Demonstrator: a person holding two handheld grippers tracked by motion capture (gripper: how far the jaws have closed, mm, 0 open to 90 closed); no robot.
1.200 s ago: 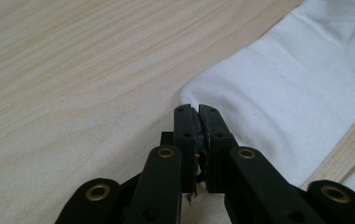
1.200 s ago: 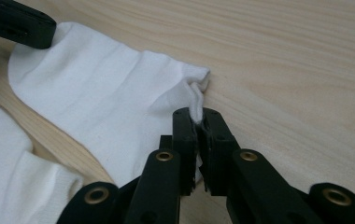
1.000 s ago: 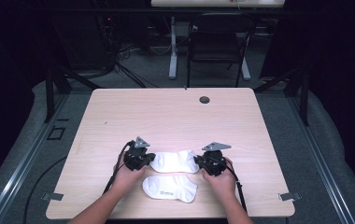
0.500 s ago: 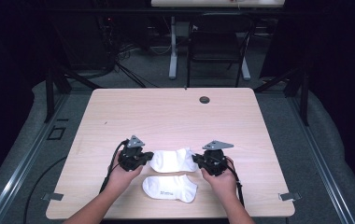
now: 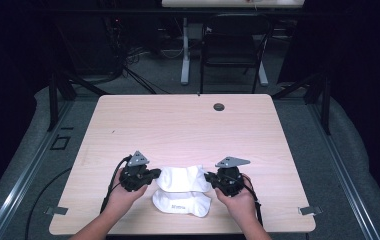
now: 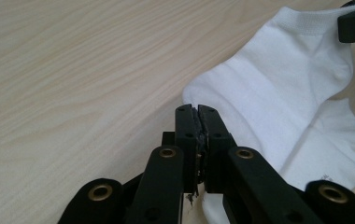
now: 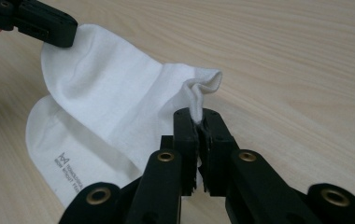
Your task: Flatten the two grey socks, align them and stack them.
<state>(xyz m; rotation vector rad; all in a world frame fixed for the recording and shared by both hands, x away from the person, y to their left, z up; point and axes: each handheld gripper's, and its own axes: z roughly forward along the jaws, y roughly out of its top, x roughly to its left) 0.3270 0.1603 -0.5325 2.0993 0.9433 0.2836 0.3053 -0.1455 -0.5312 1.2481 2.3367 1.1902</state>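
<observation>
In the right gripper view the right gripper (image 7: 197, 122) has its black jaws clamped on a pinched fold of the upper white cotton ankle sock (image 7: 115, 93), at one corner of the fabric. In the left gripper view the left gripper (image 6: 197, 114) is closed too, its jaws pressed together at the opposite end of that sock (image 6: 278, 88); the cloth runs behind them, and the pinch itself is hard to make out there. Each gripper view catches the other gripper's black tip at the sock's far end.

The right gripper view alone shows small grey lettering on the lower white cotton ankle sock (image 7: 61, 154), which lies flat on the pale wooden table (image 7: 306, 56), partly covered by the upper one. The high view shows both hands, with the upper sock (image 5: 183, 178) stretched between the left gripper (image 5: 154, 176) and the right gripper (image 5: 209, 178) near the table's front edge (image 5: 178, 232), and a small dark round disc (image 5: 219, 107) far back.
</observation>
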